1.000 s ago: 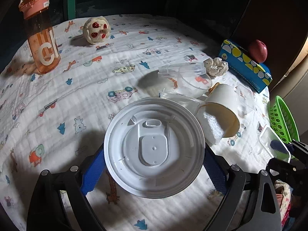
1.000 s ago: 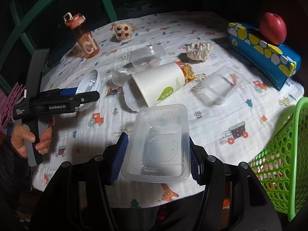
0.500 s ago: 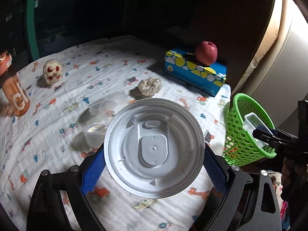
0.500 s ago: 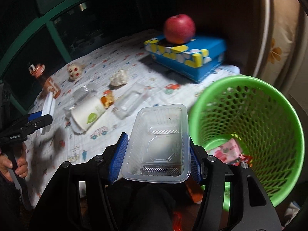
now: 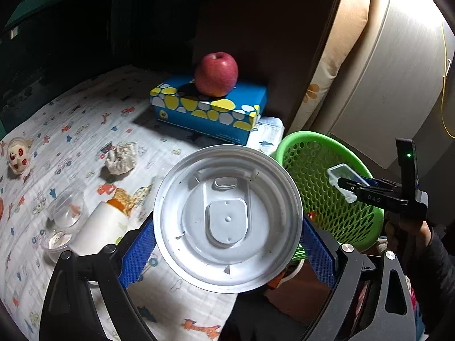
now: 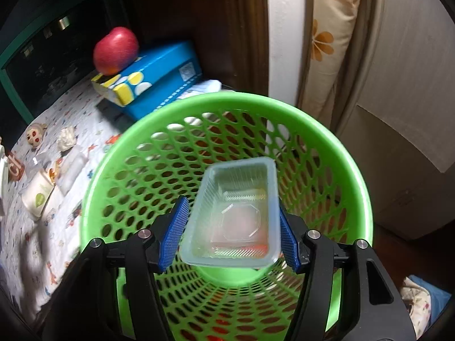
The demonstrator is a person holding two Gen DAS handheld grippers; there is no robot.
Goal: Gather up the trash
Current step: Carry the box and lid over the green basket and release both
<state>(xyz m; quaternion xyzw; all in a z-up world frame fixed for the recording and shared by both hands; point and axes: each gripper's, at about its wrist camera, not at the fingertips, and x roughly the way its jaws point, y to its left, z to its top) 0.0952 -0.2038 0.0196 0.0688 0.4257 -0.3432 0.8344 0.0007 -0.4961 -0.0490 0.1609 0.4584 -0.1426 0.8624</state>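
Both tongs have swung from the tabletop (image 5: pixel 85 130) to the green mesh basket (image 6: pixel 227 108); right tongs (image 6: pixel 230 227) are opening, the clear rectangular plastic tray (image 6: pixel 236 210) loose between them; left tongs (image 5: pixel 227 241) clamp the round white plastic lid (image 5: pixel 227 216).

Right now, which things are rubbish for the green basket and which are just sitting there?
Rubbish job:
- clear tray between the opening right tongs, over the green basket
- white lid in the left tongs
- paper cup
- crumpled tissue

Just sitting:
- apple
- blue box
- small toy
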